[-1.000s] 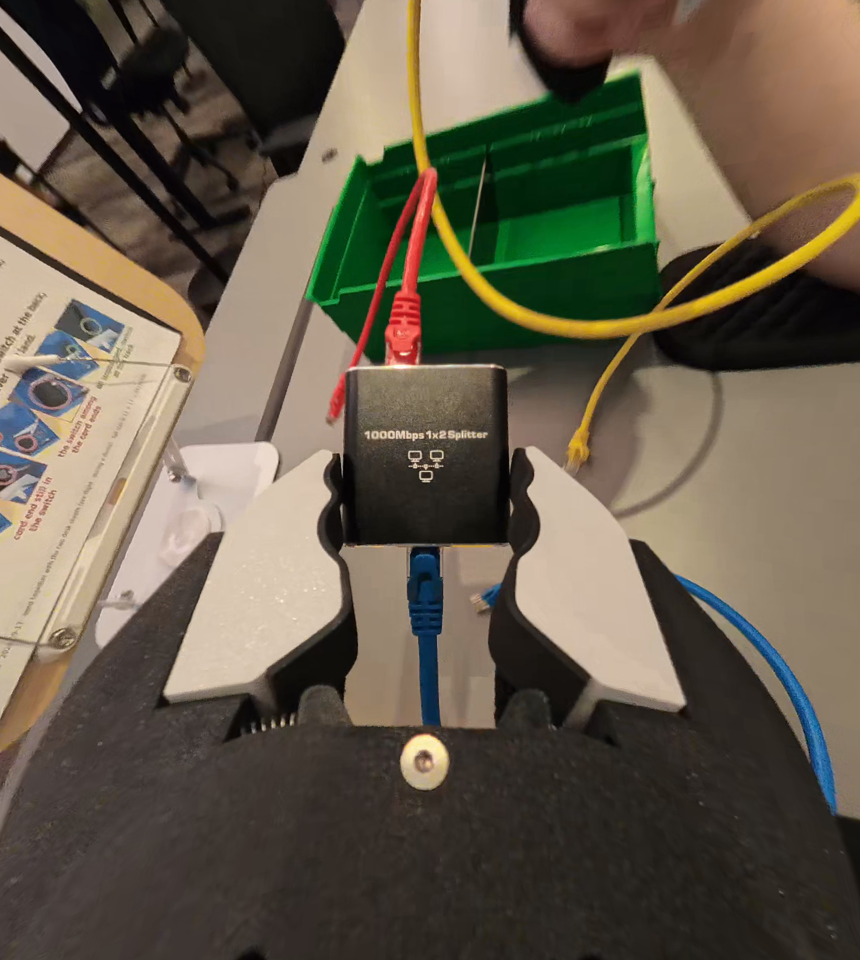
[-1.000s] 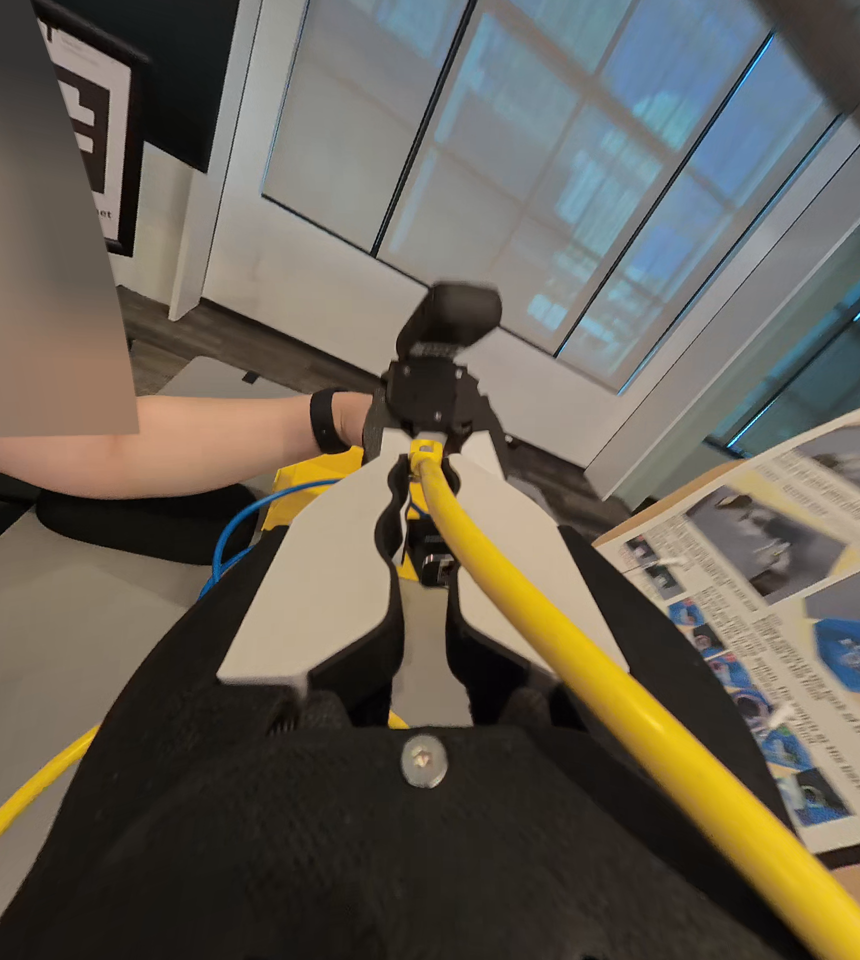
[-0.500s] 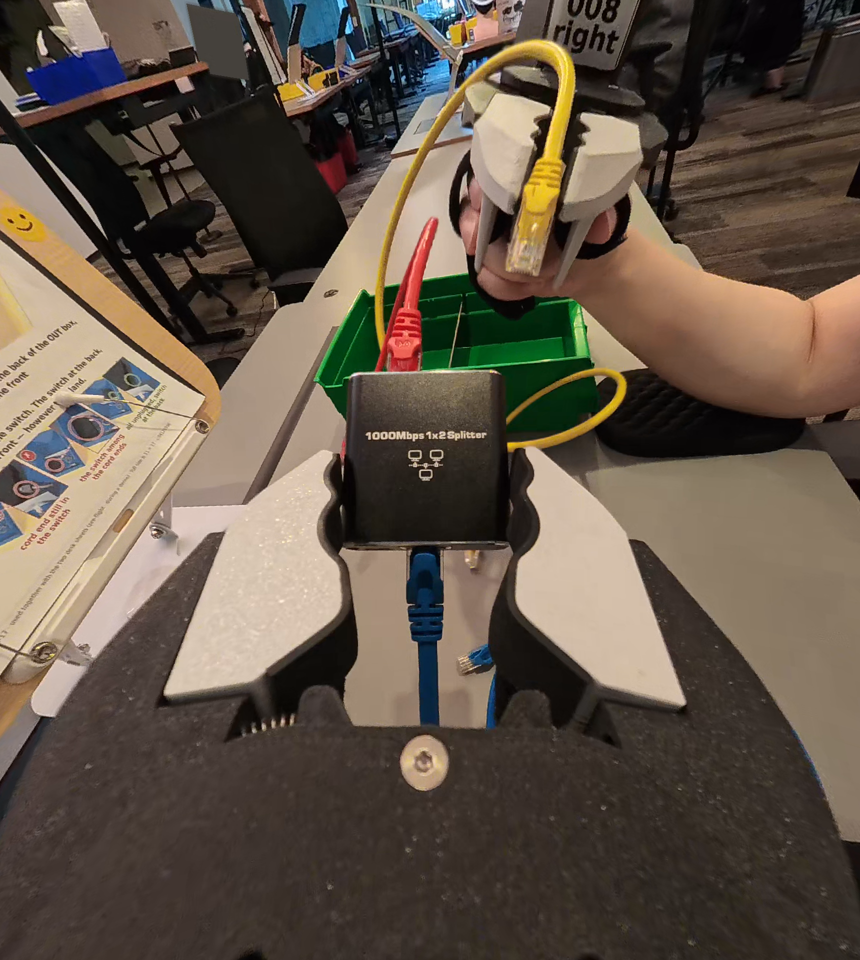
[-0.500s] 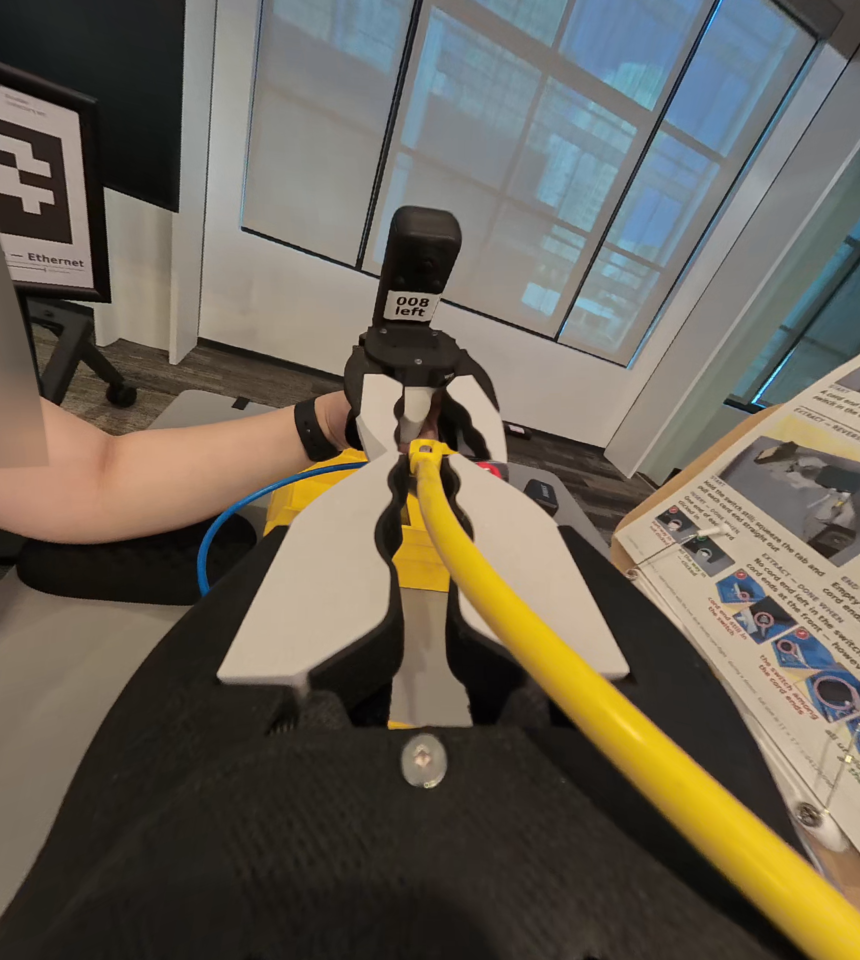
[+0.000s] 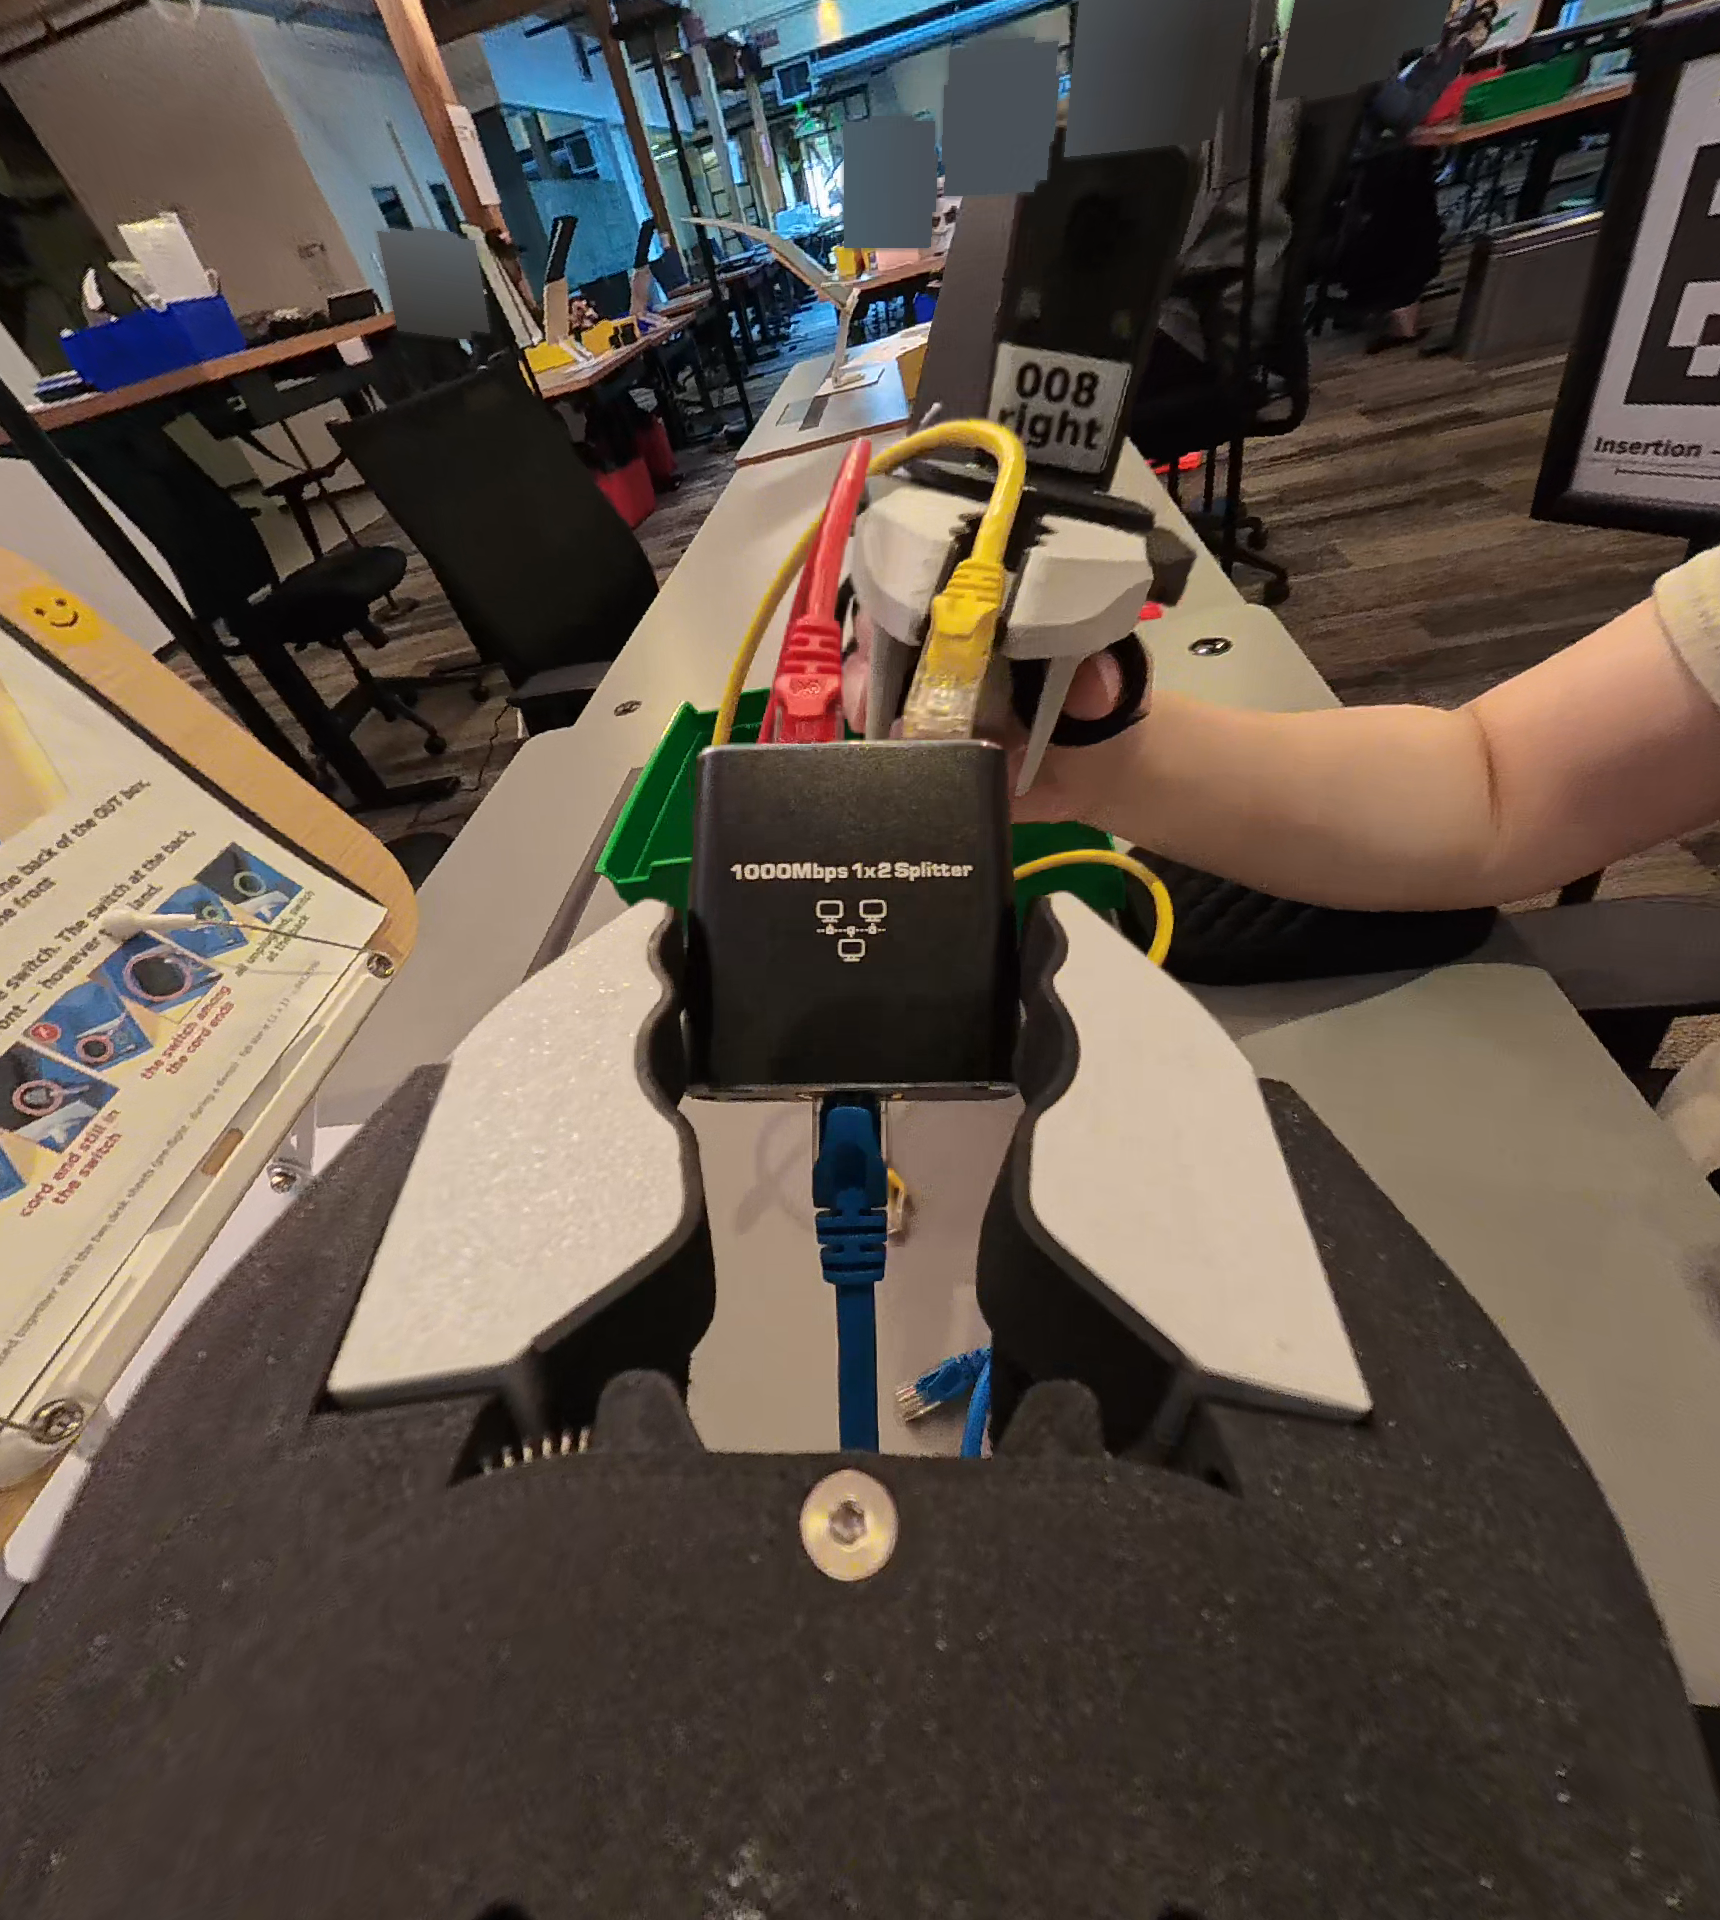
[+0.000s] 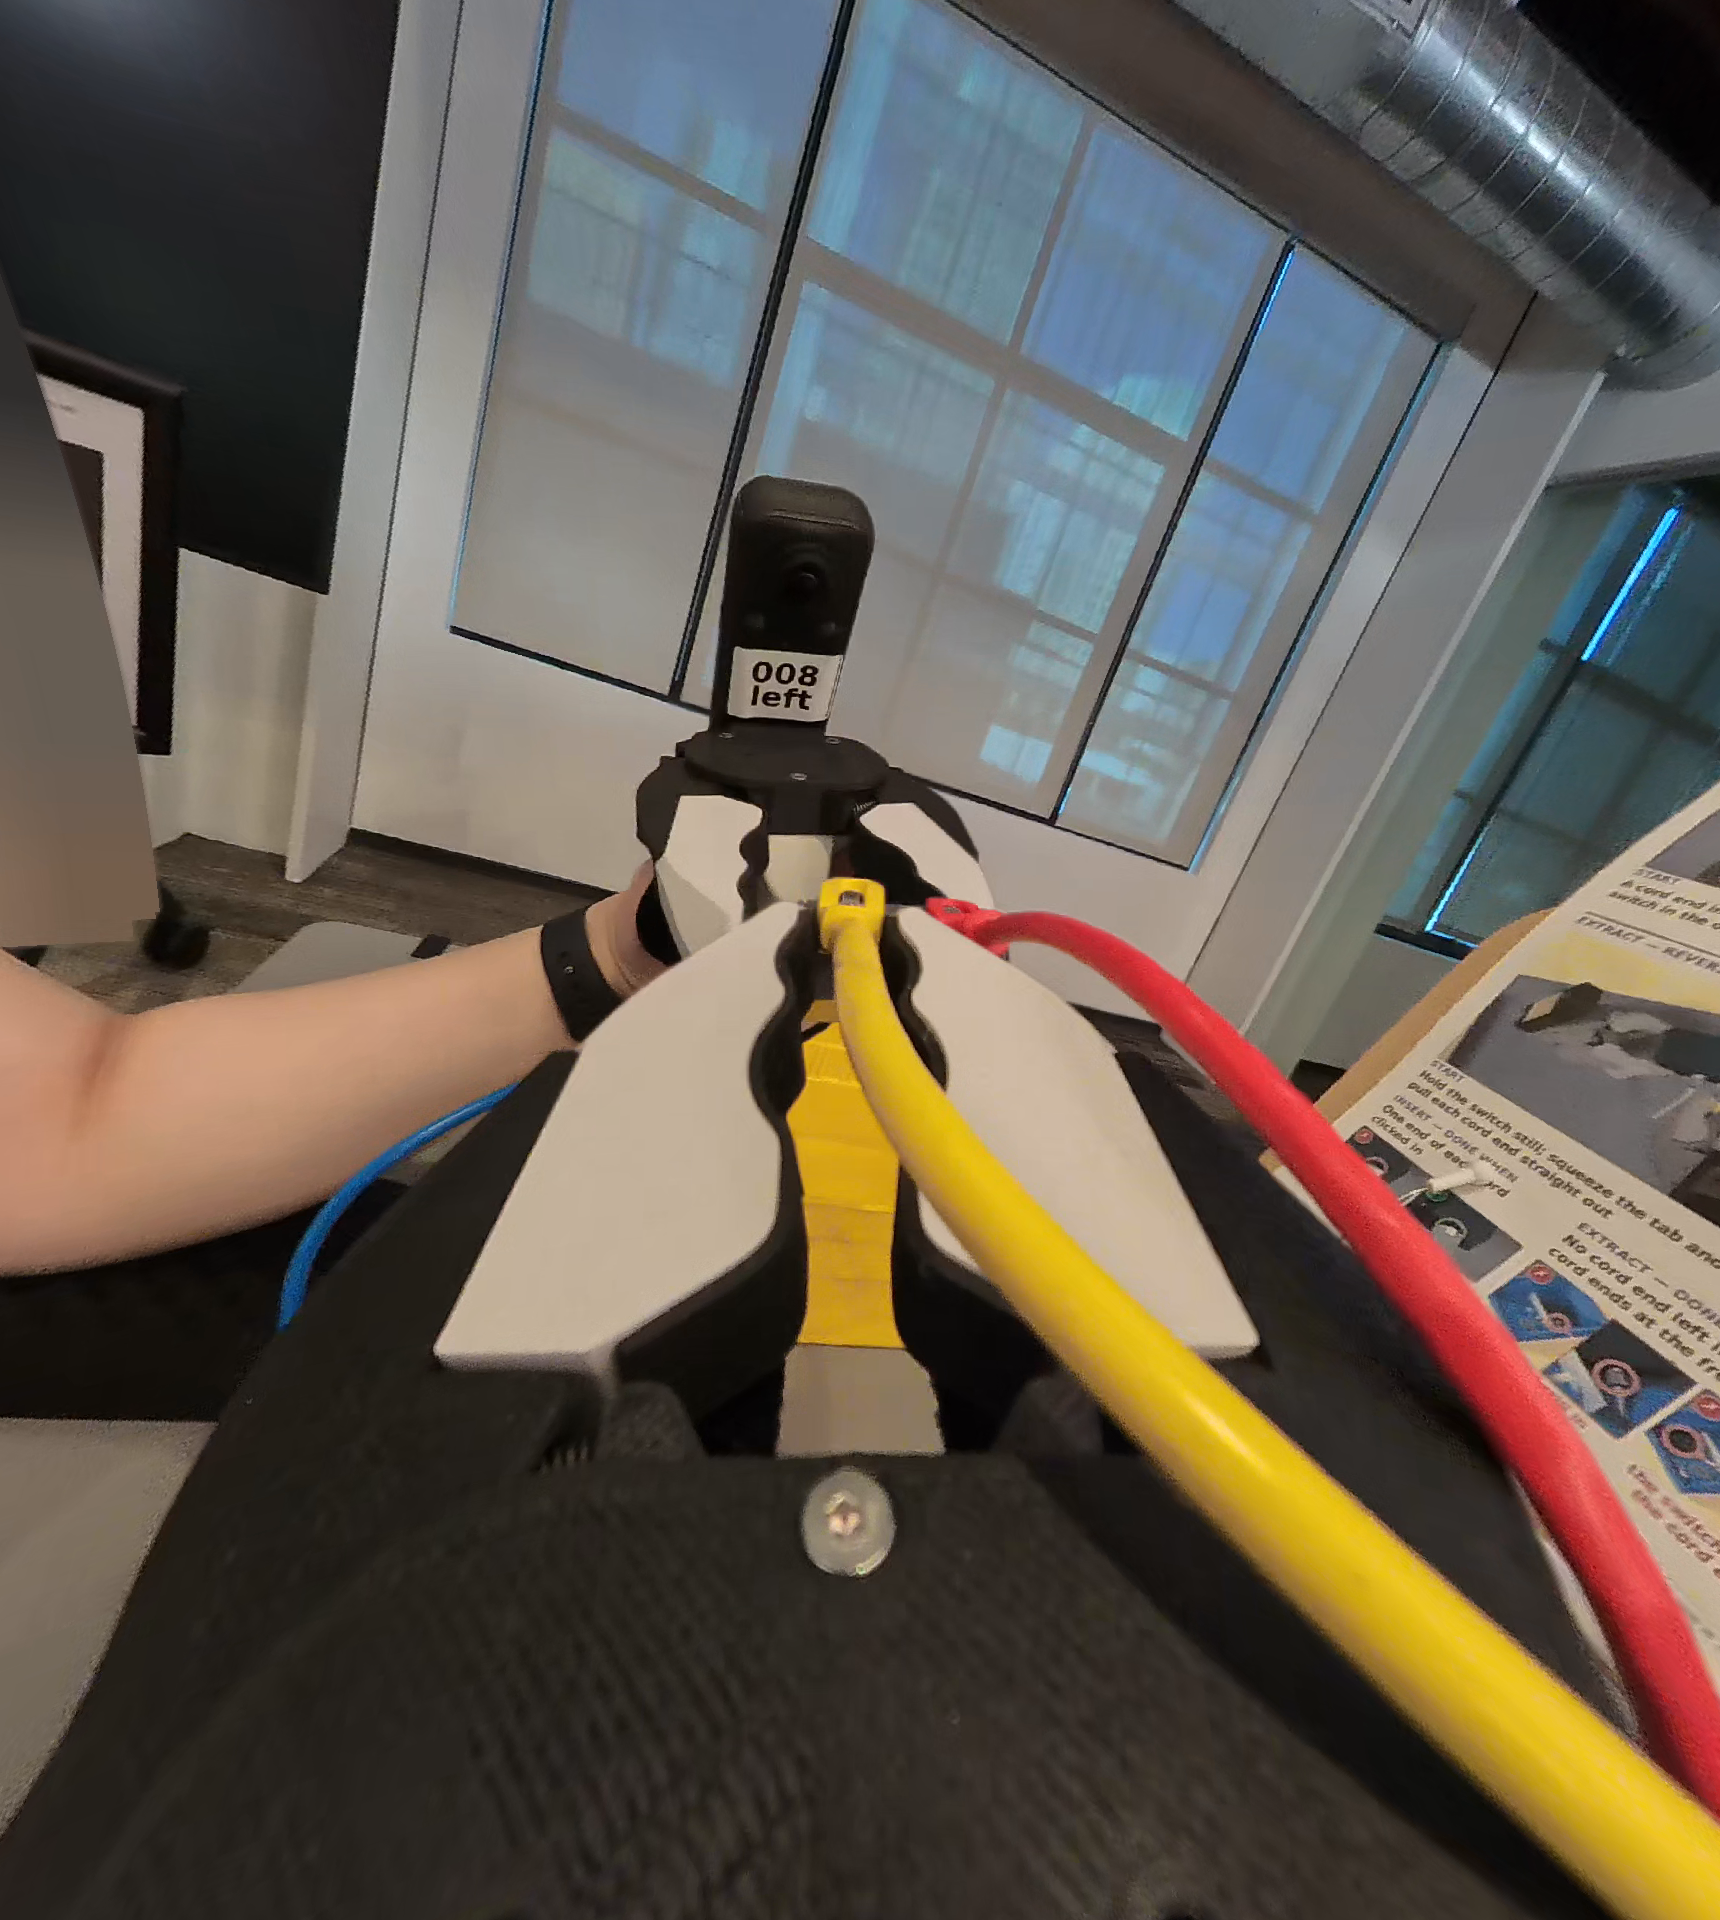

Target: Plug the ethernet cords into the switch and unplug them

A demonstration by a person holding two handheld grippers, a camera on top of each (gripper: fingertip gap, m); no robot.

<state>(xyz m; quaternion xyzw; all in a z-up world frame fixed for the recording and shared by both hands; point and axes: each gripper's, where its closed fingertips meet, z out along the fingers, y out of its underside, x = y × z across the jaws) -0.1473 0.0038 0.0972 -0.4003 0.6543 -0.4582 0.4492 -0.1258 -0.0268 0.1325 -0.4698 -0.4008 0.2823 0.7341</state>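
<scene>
My left gripper (image 5: 851, 935) is shut on the black switch (image 5: 848, 914) and holds it above the table. A blue cord (image 5: 851, 1247) is plugged into the switch's near side. A red cord (image 5: 814, 665) is plugged into its far side on the left. My right gripper (image 6: 840, 920) is shut on the yellow cord's plug (image 6: 843, 902). In the left wrist view that gripper (image 5: 960, 623) holds the yellow plug (image 5: 949, 675) right at the switch's far edge, beside the red plug. The red cord (image 6: 1303, 1122) also shows in the right wrist view.
A green bin (image 5: 658, 821) stands on the grey table (image 5: 1458, 1143) behind the switch. An instruction board (image 5: 56, 987) stands at the left. A black wrist pad (image 5: 1303, 935) lies under the person's arm (image 5: 1355, 800). A loose blue plug (image 5: 929, 1392) lies under my left gripper. The grippers' ends are close to 6 cm from one another.
My right gripper has brought the yellow plug down and closer, from well beyond the switch to right at its far edge. My left gripper has tilted the switch up; its grasp is unchanged.
</scene>
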